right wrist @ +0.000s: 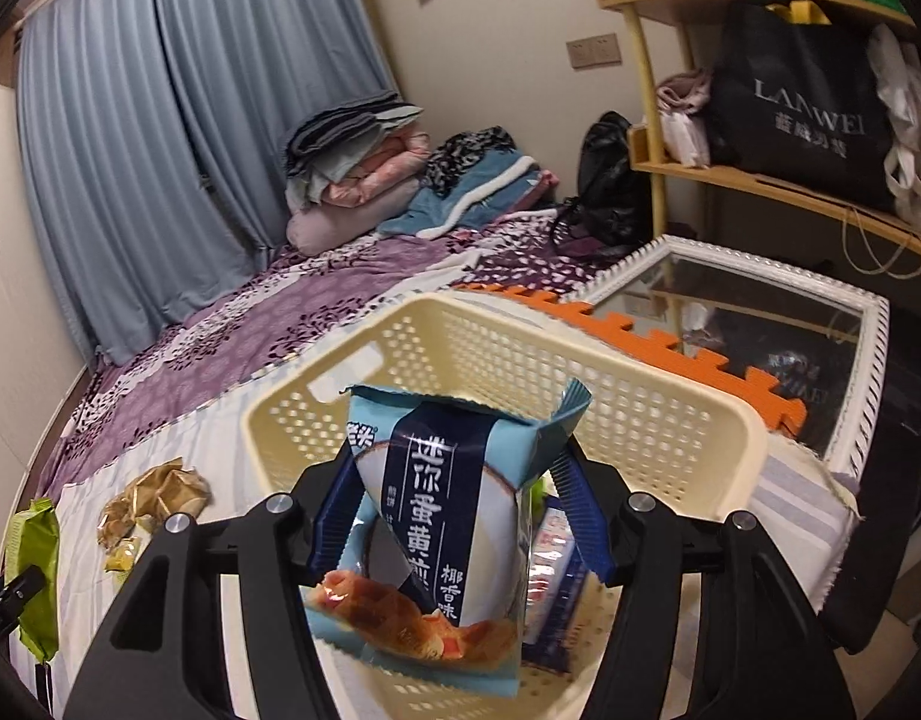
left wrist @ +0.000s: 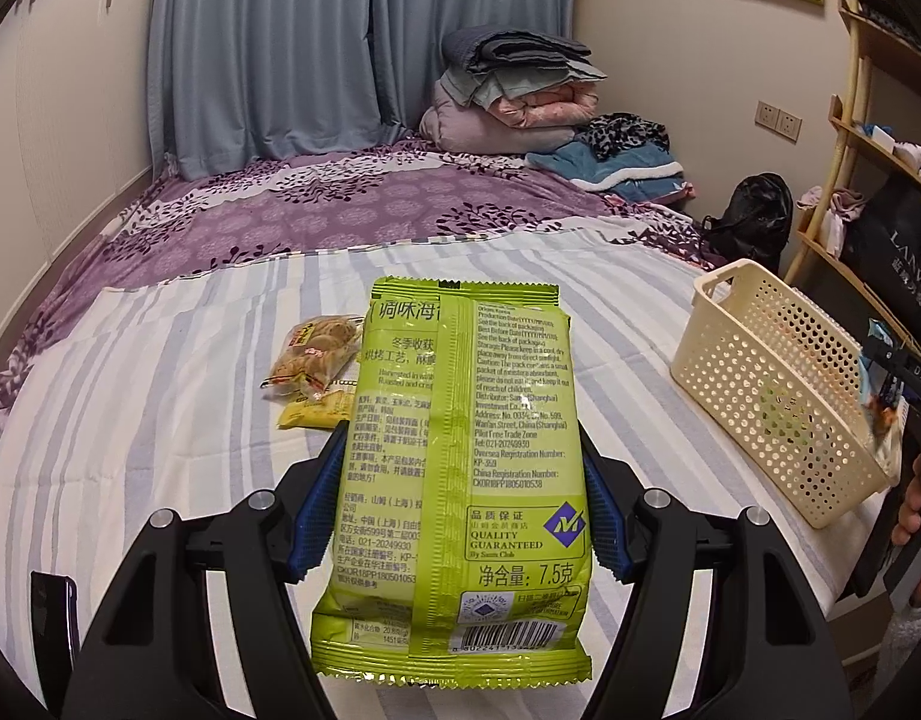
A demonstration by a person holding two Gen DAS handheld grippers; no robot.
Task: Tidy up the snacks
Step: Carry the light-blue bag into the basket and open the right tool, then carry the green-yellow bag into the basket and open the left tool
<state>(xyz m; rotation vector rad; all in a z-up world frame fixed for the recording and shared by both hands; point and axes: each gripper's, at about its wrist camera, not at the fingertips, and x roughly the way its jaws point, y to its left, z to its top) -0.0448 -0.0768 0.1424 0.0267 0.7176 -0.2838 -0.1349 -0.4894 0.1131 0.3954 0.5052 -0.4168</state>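
My left gripper (left wrist: 457, 456) is shut on a green seaweed snack packet (left wrist: 460, 468) and holds it above the striped bed sheet. My right gripper (right wrist: 454, 474) is shut on a light blue egg roll packet (right wrist: 436, 534) and holds it over the cream perforated basket (right wrist: 670, 420). The basket also shows at the right of the left wrist view (left wrist: 766, 384). Inside the basket a blue and white packet (right wrist: 556, 588) lies behind the held one. A clear bag of biscuits (left wrist: 316, 354) and a small yellow packet (left wrist: 319, 411) lie on the sheet beyond the green packet.
Folded quilts (left wrist: 508, 90) and clothes sit at the far end of the bed. A wooden shelf (right wrist: 760, 174) with a black bag stands on the right. A white-framed glass table (right wrist: 760, 324) and orange foam mat (right wrist: 640, 336) lie behind the basket.
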